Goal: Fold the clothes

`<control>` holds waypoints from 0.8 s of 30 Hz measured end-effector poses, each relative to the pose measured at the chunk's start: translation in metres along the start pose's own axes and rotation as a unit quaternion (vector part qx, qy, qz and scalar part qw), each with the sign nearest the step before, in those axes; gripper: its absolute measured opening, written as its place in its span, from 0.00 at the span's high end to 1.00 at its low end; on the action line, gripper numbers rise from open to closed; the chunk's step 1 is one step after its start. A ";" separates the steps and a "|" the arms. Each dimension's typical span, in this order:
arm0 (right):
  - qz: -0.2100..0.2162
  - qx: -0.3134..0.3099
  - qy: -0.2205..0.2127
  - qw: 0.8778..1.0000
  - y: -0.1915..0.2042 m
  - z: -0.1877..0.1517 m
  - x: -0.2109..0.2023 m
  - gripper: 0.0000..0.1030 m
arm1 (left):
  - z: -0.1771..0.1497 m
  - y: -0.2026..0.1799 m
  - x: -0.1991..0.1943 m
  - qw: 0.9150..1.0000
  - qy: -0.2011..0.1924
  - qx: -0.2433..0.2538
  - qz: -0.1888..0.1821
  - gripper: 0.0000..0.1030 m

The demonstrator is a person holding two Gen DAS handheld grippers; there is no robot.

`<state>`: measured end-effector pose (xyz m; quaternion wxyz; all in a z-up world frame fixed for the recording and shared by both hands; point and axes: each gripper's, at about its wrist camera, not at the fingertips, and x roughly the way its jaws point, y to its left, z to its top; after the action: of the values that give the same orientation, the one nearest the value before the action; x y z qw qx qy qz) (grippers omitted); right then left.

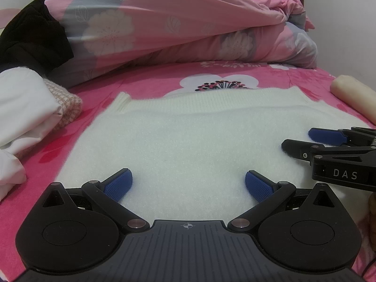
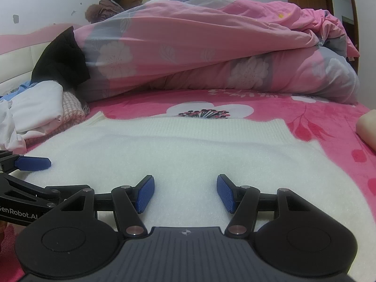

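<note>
Right now a white knitted sweater (image 1: 178,138) is lying flat on the bed's pink flowered blanket (image 1: 145,80), its ribbed band running along the far edge. Both tools are hovering low over its near part, side by side and pointing the same way. The left tool (image 1: 188,183) is holding its blue pads (image 1: 117,183) spread wide, with nothing but bare white knit showing between them. The right tool (image 2: 185,192) is also standing parted, a little narrower, and is likewise pinching nothing; whether its fingertips are brushing the fabric is hard to say from this low angle. Behind the sweater a bulky pink quilt (image 2: 211,54) with pale flowers is lying heaped across the bed. To the left, a stack of folded white and pink-checked clothes (image 1: 35,108) is sitting just beside the sweater, with a black garment (image 1: 33,40) lying behind it. A person in a dark padded jacket (image 2: 105,9) is sitting beyond the quilt.
</note>
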<state>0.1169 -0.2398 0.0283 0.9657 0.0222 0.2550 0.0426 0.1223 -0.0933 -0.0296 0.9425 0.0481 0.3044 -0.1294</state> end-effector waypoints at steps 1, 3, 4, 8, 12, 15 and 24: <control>0.000 0.000 0.000 1.000 0.000 0.000 0.000 0.40 | 0.000 0.000 0.000 1.000 0.000 0.000 0.000 0.00; 0.000 0.000 0.000 1.000 0.000 0.000 0.000 0.40 | 0.000 0.000 0.000 1.000 0.000 0.000 0.000 0.00; 0.000 0.000 0.000 1.000 0.000 0.000 0.000 0.40 | 0.000 0.000 0.000 1.000 0.000 0.000 0.000 0.00; 0.000 0.000 0.000 1.000 0.000 0.000 0.000 0.40 | 0.000 0.000 0.000 1.000 0.001 0.000 0.000 0.00; 0.000 0.000 0.000 1.000 -0.001 0.000 0.000 0.40 | 0.001 0.001 0.000 1.000 0.001 0.000 -0.001 0.00; 0.001 0.001 0.000 1.000 -0.001 0.000 0.000 0.40 | 0.001 0.001 0.000 1.000 0.001 0.000 -0.001 0.00; 0.001 0.001 -0.001 1.000 0.000 0.000 -0.001 0.40 | 0.003 0.001 0.001 1.000 0.009 0.001 -0.001 0.00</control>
<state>0.1163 -0.2400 0.0288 0.9661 0.0229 0.2536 0.0431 0.1247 -0.0929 -0.0276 0.9393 0.0503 0.3131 -0.1306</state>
